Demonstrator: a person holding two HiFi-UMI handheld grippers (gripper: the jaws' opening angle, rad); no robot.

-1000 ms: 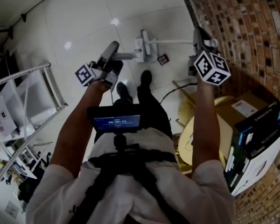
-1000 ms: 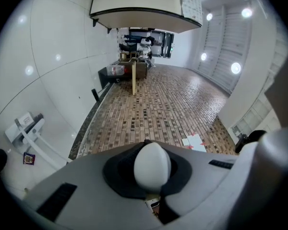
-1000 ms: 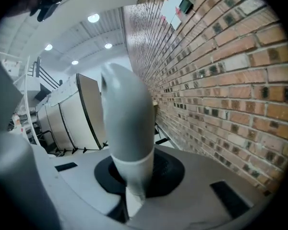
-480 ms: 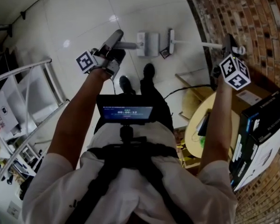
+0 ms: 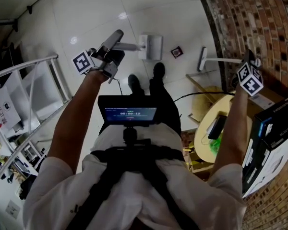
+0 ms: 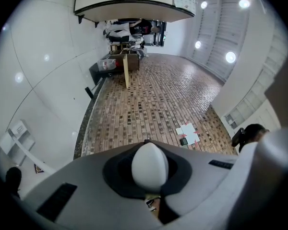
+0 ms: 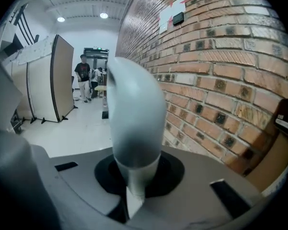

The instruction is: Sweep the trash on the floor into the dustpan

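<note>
In the head view my left gripper (image 5: 114, 40) is shut on the handle of the white dustpan (image 5: 151, 46), which sits low over the pale floor ahead of the person's shoes. The left gripper view shows the handle's rounded white end (image 6: 150, 165) seated between the jaws. A small dark red scrap of trash (image 5: 176, 51) lies on the floor just right of the pan. My right gripper (image 5: 250, 61) is shut on the broom handle (image 7: 133, 119). The broom's head (image 5: 201, 59) stands right of the trash, close to the brick wall (image 5: 259, 23).
A round wooden table (image 5: 204, 133) and stacked boxes (image 5: 271, 138) crowd the right side under the brick wall. A cable (image 5: 192, 96) runs across the floor. A metal rack (image 5: 33, 95) stands at the left. In the right gripper view, people (image 7: 83, 75) stand far down the hall.
The right gripper has swung right toward the brick wall, carrying the broom head from beside the dustpan past the trash. The left gripper and dustpan shifted slightly.
</note>
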